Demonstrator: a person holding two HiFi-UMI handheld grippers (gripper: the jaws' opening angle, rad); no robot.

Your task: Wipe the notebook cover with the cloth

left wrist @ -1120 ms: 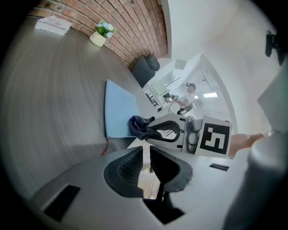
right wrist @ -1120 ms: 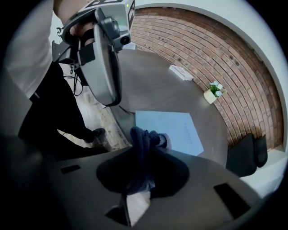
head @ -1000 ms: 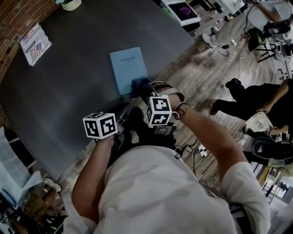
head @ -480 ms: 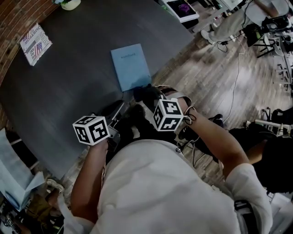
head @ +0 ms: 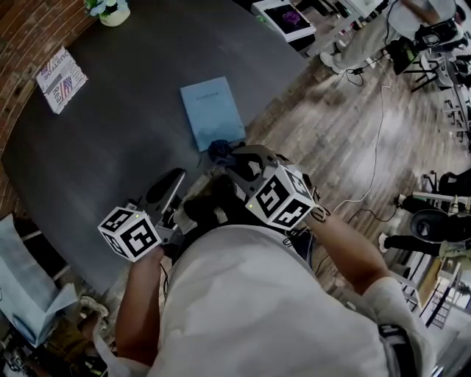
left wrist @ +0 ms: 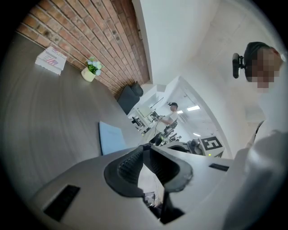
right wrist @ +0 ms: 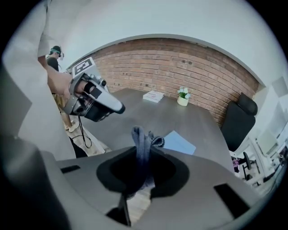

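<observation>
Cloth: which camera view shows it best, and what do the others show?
The right gripper view: the cloth sits central, pinched between the right hand-held gripper's jaws. The head view shows only a dark bunch by the notebook; the left gripper view does not show it.

The notebook (head: 213,112) lies on the table (head: 110,140), near its right edge. The cloth (head: 218,149), held in the right tongs (head: 232,156), sits just before the notebook's near end. The left tongs (head: 166,187) are further left, over the table. A leaflet (head: 60,74) and a potted plant (head: 109,9) lie at the far left.
</observation>
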